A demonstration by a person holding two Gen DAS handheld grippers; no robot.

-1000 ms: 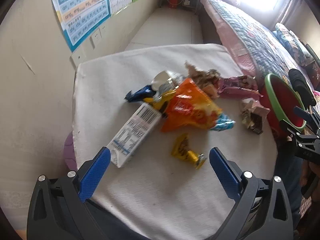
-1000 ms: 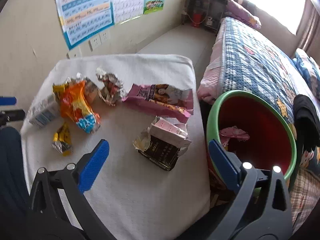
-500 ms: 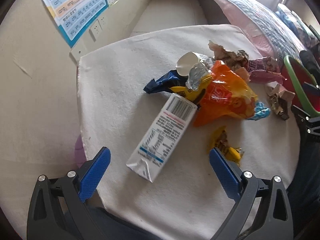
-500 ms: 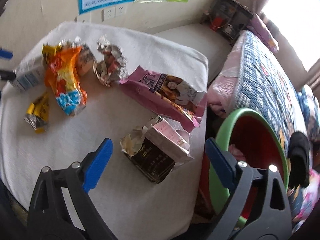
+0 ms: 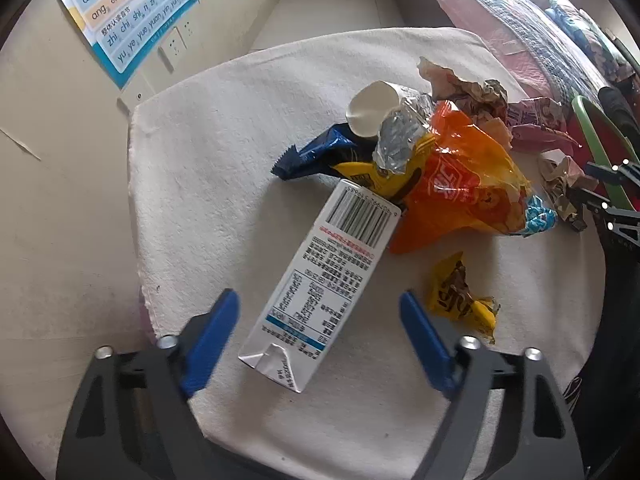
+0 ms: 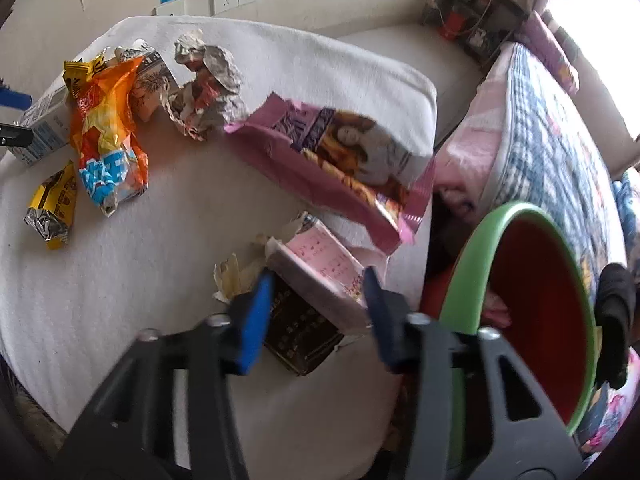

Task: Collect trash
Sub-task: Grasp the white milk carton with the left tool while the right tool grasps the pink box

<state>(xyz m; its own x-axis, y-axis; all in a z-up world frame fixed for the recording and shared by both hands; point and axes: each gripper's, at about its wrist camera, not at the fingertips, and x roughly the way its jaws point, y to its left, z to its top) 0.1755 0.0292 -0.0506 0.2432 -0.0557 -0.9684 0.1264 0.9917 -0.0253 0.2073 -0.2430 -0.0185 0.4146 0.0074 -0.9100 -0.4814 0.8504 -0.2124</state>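
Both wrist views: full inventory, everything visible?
Table cloth: 1, white, covers the table.
Milk carton: 1, white, lying flat between the left claw's fingers.
Orange bag: 1, at the carton's far end.
Blue wrapper: 1, beside the orange bag.
Yellow wrapper: 1, near the left claw's right finger.
Foil wad: 1, silver, mid-table.
Pink bag: 1, table's edge.
Pink-and-black crumpled pack: 1, between the right claw's fingers.
Bin: 1, green rim, red inside, beside the table.
Bed: 1, patterned quilt.
Wall poster: 1.
Left claw: blue pads, closing, clear of the carton.
Right claw: blue pads, closing on the pack.
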